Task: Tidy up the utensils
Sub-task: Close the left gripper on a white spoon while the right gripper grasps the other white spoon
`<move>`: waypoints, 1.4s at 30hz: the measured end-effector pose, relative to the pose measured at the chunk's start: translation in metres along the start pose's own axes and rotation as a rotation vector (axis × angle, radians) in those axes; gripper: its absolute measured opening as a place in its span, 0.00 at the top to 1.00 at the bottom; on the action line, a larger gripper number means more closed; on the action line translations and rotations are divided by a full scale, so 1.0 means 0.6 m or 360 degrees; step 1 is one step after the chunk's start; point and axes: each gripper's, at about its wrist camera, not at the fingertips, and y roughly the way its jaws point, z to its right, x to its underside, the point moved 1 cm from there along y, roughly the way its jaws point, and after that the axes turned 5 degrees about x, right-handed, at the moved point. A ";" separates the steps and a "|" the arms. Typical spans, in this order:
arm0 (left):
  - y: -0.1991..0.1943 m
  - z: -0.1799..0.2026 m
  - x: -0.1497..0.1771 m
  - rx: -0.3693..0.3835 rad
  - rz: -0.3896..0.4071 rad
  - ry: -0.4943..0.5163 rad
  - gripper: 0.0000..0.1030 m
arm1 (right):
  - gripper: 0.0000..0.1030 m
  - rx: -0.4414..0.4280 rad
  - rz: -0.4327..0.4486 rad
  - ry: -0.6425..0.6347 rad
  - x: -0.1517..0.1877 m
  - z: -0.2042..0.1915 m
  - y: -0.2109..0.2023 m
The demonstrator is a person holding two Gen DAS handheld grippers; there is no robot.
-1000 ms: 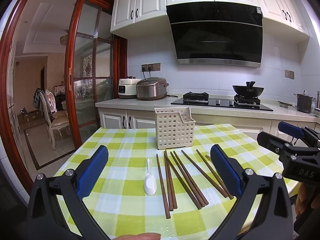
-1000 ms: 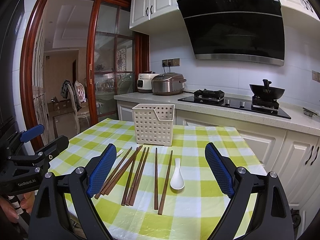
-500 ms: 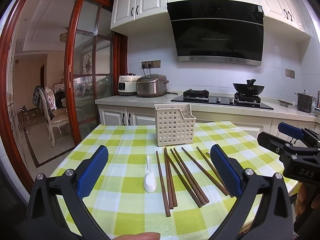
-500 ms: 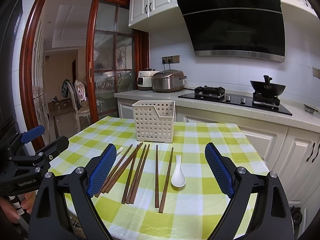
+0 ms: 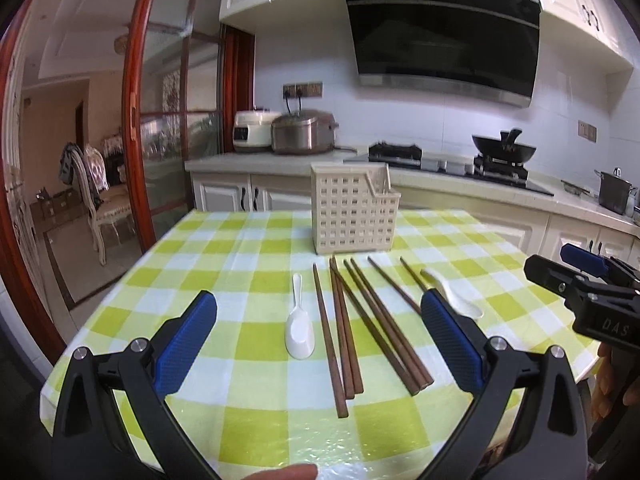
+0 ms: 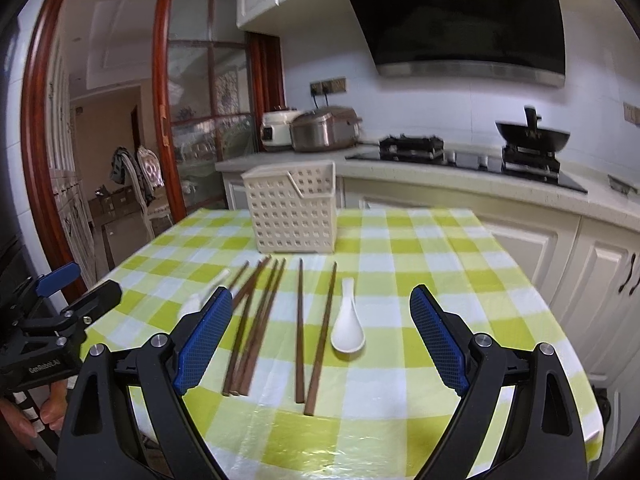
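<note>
1. A cream plastic utensil basket (image 5: 354,210) stands upright at the far end of the table (image 5: 248,248). Its walls are a grid of small square holes, and a slanted divider shows near its top corner. Nothing shows above its rim; its inside cannot be seen.
2. In front of the basket, dark brown wooden chopsticks (image 5: 344,320) lie flat on the cloth in a loose fan, some touching or crossing. They are long, thin and straight.
3. Two glossy white ceramic soup spoons lie flat with them, one at each outer side of the chopsticks: the left spoon (image 5: 299,328) and the right spoon (image 6: 348,326), its bowl facing up.
4. The tablecloth (image 6: 400,256) is a shiny checked sheet in lime green, yellow and white.
5. The left gripper (image 5: 318,344) hovers over the near table edge, its blue textured pads wide apart and holding nothing.
6. The right gripper (image 6: 322,344) hovers likewise, jaws spread wide and empty.
7. Behind, a pale counter (image 6: 520,196) carries two rice cookers (image 6: 316,128) and a black wok (image 6: 532,136).
</note>
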 end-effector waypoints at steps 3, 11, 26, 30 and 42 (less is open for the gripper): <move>0.031 -0.019 0.000 -0.0022 -0.0090 -0.0034 0.04 | 0.17 0.0035 -0.0095 0.0012 0.002 0.009 0.030; 0.151 -0.065 -0.009 -0.0054 -0.0442 -0.0080 0.04 | 0.17 0.0048 -0.0348 -0.0008 -0.019 0.041 0.140; 0.334 -0.105 -0.014 0.0000 -0.0871 -0.0019 0.05 | 0.53 0.0052 -0.0791 -0.0094 -0.032 0.027 0.327; 0.358 -0.110 -0.014 0.0006 -0.0893 -0.0023 0.16 | 0.62 0.0048 -0.0833 -0.0122 -0.030 0.029 0.346; 0.387 -0.111 -0.018 0.0043 -0.0940 -0.0003 0.38 | 0.77 0.0011 -0.0894 -0.0198 -0.027 0.011 0.377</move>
